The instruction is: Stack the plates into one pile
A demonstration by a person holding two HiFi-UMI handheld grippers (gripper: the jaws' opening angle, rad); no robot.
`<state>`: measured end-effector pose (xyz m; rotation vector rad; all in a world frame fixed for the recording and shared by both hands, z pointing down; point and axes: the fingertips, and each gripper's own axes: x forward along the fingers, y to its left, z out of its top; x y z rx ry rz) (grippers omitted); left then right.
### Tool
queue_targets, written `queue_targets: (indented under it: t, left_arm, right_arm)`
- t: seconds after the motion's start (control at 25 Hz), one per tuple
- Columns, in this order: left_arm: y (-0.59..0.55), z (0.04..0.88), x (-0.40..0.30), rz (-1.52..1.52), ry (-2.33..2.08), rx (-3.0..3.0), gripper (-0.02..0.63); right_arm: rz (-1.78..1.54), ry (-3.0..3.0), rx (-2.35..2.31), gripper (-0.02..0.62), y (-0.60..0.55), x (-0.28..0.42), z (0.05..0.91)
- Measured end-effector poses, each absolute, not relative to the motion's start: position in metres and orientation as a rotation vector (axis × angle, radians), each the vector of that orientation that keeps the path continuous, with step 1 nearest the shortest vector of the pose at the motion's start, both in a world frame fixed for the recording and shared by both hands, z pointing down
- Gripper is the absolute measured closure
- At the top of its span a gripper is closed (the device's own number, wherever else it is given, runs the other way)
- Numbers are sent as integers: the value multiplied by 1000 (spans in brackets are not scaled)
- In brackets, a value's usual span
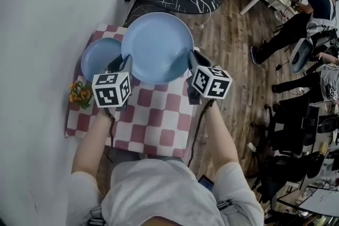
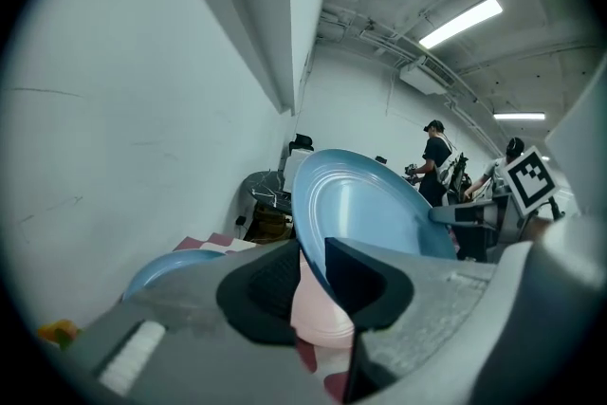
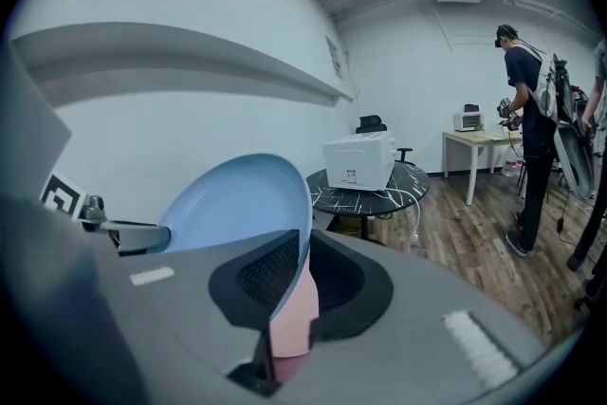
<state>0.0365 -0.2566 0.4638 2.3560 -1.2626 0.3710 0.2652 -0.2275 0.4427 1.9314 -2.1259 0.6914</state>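
I hold the big plate [image 1: 158, 47] by two opposite sides of its rim, one gripper on each, because it is too wide and flat for a single pinch to carry steadily. My left gripper [image 2: 318, 275] is clamped on the rim on my left, its jaws narrowed down to the thin edge with the blue lip running between the pads. My right gripper [image 3: 299, 275] is closed the same way on the rim on my right. Neither has anything else in its grip.

The big plate hangs clear of the table [image 1: 159, 119], over its far edge. In both gripper views it looks canted, though how far it really tilts I cannot tell. Seen from above, its left part overlaps the small plate [image 1: 98, 58], which lies flat at the table's far left corner. The flowers [image 1: 79, 93] sit at the left edge, nearer to me and clear of both plates.

I judge this to be the carrying step. A large plate on a small one makes a shaky pile, so where it should go needs thought.
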Motion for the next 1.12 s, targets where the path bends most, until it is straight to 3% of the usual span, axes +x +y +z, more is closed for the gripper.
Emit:
queue_targets:
  t: [0.64, 1.12]
  left_arm:
    - [-268, 589, 60, 608, -1312, 2049, 512]
    - [-282, 638, 58, 697, -1308, 1938, 511]
  right_arm:
    - [922, -2026, 1733, 560, -267, 291, 561]
    - [1000, -1932, 1667, 560, -287, 290, 617]
